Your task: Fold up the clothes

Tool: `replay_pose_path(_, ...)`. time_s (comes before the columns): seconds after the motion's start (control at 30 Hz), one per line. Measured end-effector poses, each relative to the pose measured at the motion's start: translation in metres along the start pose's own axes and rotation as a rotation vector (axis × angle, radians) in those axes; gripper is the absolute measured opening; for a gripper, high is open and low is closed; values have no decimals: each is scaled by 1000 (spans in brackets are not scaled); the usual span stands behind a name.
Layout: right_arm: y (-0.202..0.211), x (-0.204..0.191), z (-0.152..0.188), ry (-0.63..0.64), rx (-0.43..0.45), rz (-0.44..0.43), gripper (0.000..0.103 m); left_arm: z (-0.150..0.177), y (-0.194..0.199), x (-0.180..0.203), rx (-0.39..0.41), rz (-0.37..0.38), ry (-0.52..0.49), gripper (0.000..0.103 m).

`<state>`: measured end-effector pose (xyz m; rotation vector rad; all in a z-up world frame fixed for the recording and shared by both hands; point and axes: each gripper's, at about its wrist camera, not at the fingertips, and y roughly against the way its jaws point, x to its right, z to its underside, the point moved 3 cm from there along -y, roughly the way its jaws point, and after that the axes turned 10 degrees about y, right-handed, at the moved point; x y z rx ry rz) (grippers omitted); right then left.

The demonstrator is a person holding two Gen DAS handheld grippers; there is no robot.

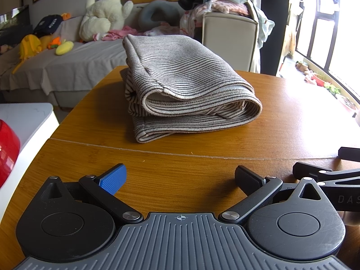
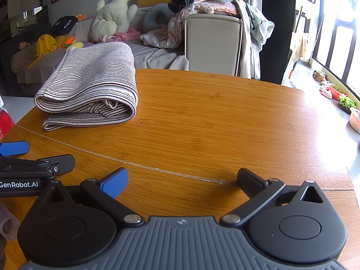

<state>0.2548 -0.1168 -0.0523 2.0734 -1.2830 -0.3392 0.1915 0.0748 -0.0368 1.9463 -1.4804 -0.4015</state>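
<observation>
Striped garment (image 1: 180, 85) sits folded in a thick bundle on the wooden table (image 1: 202, 135), ahead of the left gripper (image 1: 180, 180) and right gripper (image 2: 182, 183), both spread wide and empty, suggesting this fold is done and another piece comes next.

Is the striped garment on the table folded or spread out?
Folded. The striped garment lies on the table as a compact bundle, its layers stacked and a rounded fold edge toward the cameras. Neither gripper touches it.
</observation>
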Motion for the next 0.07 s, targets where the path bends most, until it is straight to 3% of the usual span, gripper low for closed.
replay_pose_path(0.07, 0, 0, 0, 0, 0, 0, 103, 0, 0, 0, 1, 6, 1, 103)
